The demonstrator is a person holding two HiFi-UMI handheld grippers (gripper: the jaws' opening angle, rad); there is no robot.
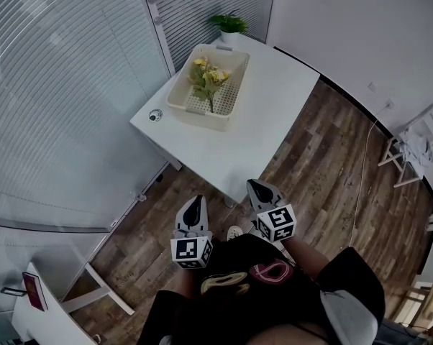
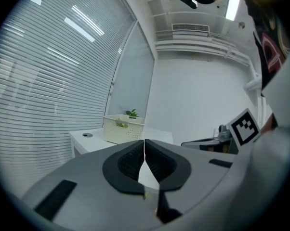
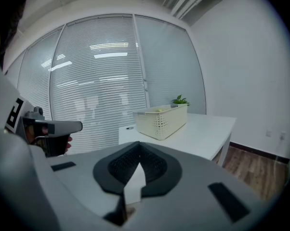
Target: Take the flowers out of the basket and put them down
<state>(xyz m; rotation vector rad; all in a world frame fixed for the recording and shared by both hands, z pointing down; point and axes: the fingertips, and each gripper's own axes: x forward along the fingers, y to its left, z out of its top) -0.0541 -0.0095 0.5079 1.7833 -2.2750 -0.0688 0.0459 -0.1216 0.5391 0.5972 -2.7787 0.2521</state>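
Note:
A cream perforated basket (image 1: 233, 92) stands on a white table (image 1: 274, 103) and holds a bunch of yellow flowers (image 1: 208, 77) with green leaves. The basket (image 2: 123, 129) shows small and far off in the left gripper view, and the basket (image 3: 162, 119) sits ahead in the right gripper view. Both grippers hang close to the person's body, well short of the table. My left gripper (image 1: 195, 205) is shut with nothing in it. My right gripper (image 1: 257, 187) is shut and empty too.
A small potted plant (image 1: 229, 24) stands at the table's far end behind the basket. A round cable hole (image 1: 155, 115) marks the table's left corner. Blinds cover glass walls to the left. A folding rack (image 1: 411, 146) stands on the wood floor at right.

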